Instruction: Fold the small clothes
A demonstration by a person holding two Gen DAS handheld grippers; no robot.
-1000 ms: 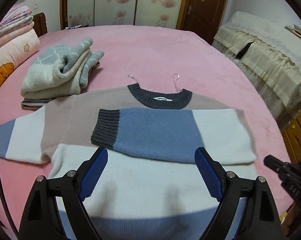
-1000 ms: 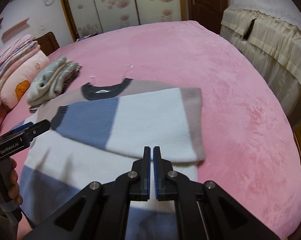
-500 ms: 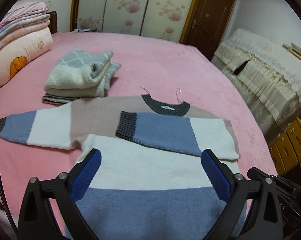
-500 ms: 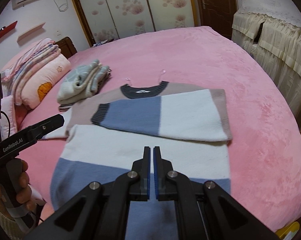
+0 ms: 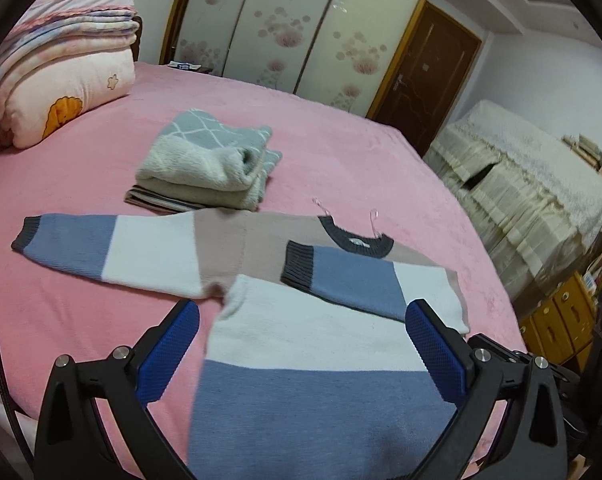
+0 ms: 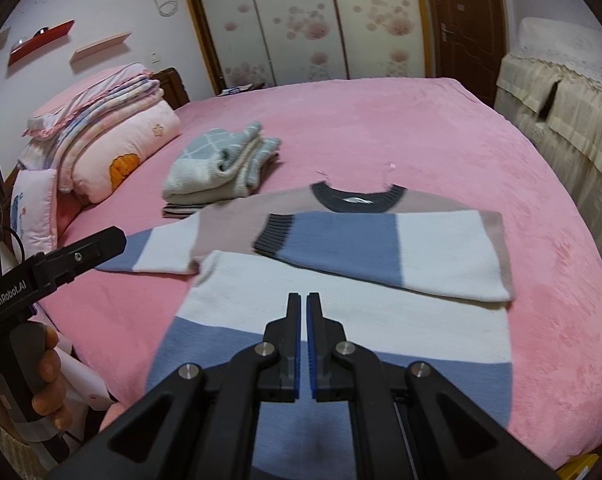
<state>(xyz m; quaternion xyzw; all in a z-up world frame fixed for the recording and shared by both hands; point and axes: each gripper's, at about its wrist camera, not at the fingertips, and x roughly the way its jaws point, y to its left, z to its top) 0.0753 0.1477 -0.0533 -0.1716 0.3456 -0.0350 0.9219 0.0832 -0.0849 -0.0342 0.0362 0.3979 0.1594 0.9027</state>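
Left wrist view: sweater lay flat on bed, one sleeve folded across chest, other sleeve stretched out left, nearer left gripper. Jaws gaped wide, holding nothing. Right gripper hung above hem, pinched closed, empty.

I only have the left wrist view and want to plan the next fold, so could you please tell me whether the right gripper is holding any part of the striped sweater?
Observer: No. The right gripper has its jaws shut with nothing between them, clear of the striped sweater.
Operator: Thank you. Can you see what holds the left gripper?
Observer: Yes. A hand wraps the handle of the left gripper, off the bed's near left edge.
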